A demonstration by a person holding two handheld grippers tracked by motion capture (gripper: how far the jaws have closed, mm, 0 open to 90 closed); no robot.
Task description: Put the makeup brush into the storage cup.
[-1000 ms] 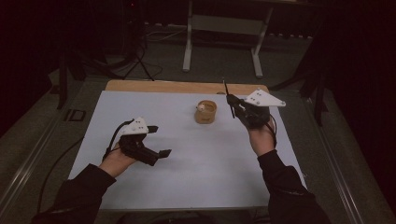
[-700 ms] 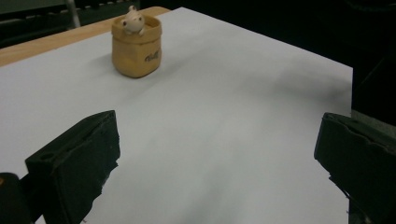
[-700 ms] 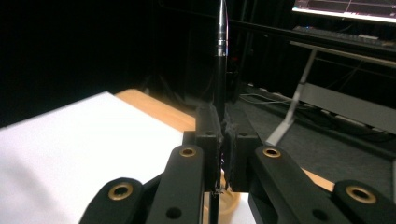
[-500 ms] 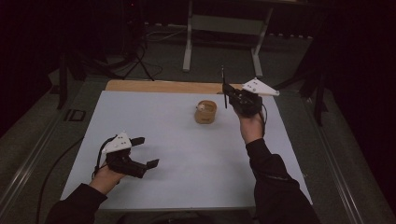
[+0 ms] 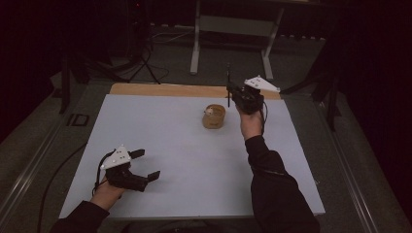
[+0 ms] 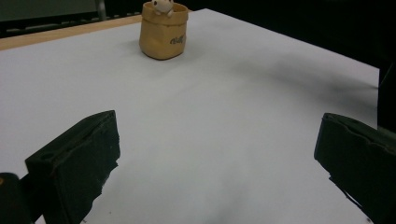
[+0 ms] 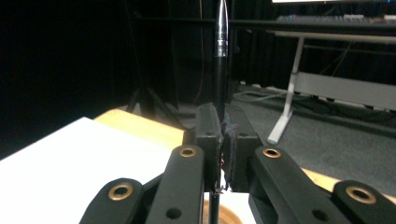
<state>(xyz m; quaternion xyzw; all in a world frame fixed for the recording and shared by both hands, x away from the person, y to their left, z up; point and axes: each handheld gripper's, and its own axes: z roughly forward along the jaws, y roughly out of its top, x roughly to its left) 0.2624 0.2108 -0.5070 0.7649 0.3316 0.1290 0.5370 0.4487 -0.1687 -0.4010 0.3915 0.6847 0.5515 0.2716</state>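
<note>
A small tan pot (image 5: 214, 116) with a little white figure at its rim stands on the white table sheet (image 5: 175, 141), far middle. In the left gripper view the tan pot (image 6: 164, 30) sits far ahead. My right gripper (image 5: 233, 93) hovers just right of and above the pot, shut on a black pen (image 5: 228, 80) that points straight up. In the right gripper view the pen (image 7: 221, 56) rises from between the closed jaws of the right gripper (image 7: 222, 140), with the pot's rim (image 7: 229, 215) below. My left gripper (image 5: 145, 165) rests low at the near left, open and empty.
A wooden strip (image 5: 160, 90) runs along the table's far edge. Beyond it stand a grey desk frame (image 5: 233, 29) and dark tripod legs (image 5: 141, 63) on the floor. A cable (image 5: 58, 194) trails off the table's left side.
My left gripper has drawn back toward the near left corner. My right gripper has carried the upright pen farther away and slightly higher, beside the pot.
</note>
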